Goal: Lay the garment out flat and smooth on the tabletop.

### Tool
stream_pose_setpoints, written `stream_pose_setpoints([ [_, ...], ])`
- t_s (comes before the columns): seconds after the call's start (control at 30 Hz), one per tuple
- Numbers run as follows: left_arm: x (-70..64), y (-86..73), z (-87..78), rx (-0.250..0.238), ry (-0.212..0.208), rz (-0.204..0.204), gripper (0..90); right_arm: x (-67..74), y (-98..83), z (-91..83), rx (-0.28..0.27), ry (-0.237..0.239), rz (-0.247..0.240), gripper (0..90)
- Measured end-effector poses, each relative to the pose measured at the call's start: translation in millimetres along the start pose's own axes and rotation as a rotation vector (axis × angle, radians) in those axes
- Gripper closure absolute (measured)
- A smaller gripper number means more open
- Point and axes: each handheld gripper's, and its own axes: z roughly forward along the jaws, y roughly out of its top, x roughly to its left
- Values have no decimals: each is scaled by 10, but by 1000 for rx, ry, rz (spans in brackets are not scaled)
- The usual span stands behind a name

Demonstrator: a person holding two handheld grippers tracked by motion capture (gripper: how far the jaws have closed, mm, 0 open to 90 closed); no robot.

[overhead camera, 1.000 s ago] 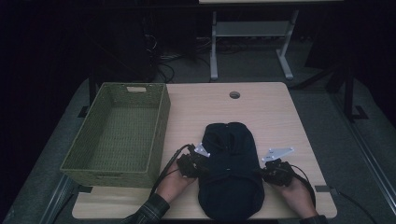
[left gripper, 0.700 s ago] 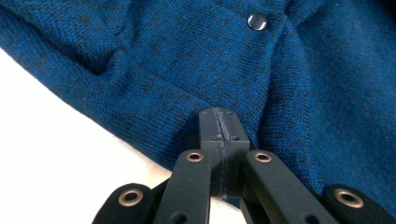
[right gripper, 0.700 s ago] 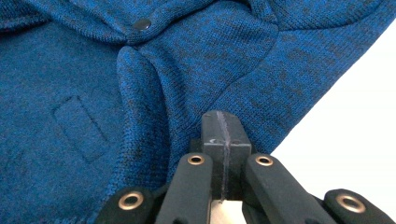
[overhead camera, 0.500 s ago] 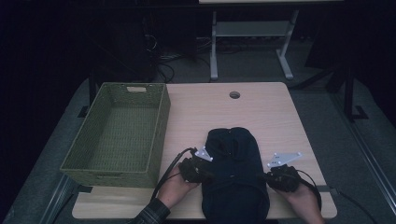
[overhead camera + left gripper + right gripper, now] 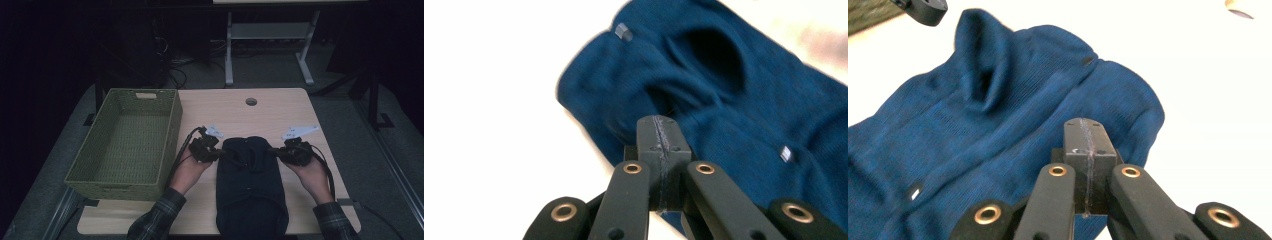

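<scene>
A dark blue knitted garment (image 5: 250,185) with small buttons lies lengthwise on the wooden table (image 5: 225,107), its lower end hanging over the near edge. My left gripper (image 5: 223,155) is shut on the garment's upper left side, and my right gripper (image 5: 272,151) is shut on its upper right side. In the left gripper view the closed jaws (image 5: 659,122) pinch a ridge of the blue fabric (image 5: 749,100). The right gripper view shows the closed jaws (image 5: 1085,125) at the garment's (image 5: 973,125) edge, with the left gripper (image 5: 923,10) at the top left.
An empty green woven basket (image 5: 172,125) stands on the left part of the table, close to my left hand. A round cable hole (image 5: 251,101) sits near the far edge. Bare tabletop lies beyond the garment. Dark floor and a white frame are behind.
Both hands have moved away from the near edge and risen. The garment's upper part has been drawn along and looks narrower and bunched between the grippers.
</scene>
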Motion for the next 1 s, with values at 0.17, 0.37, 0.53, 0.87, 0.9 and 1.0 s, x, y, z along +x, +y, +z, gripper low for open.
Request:
stream_pose_setpoints([
  [0.17,190,168,113,-11,9,-33,899,-227,192,144,-2,-5,28,900],
  [0.37,307,246,441,52,-4,-27,900,-428,232,374,26,18,60,900],
  [0.53,335,209,635,93,0,-23,900,-453,144,559,89,33,60,900],
  [0.87,367,122,769,151,-1,-13,900,-338,34,710,120,4,27,900],
  [0.9,365,118,768,149,-2,-8,900,-337,10,701,112,14,30,900],
  [1.0,359,120,768,148,2,8,900,-302,-44,661,101,21,29,900],
])
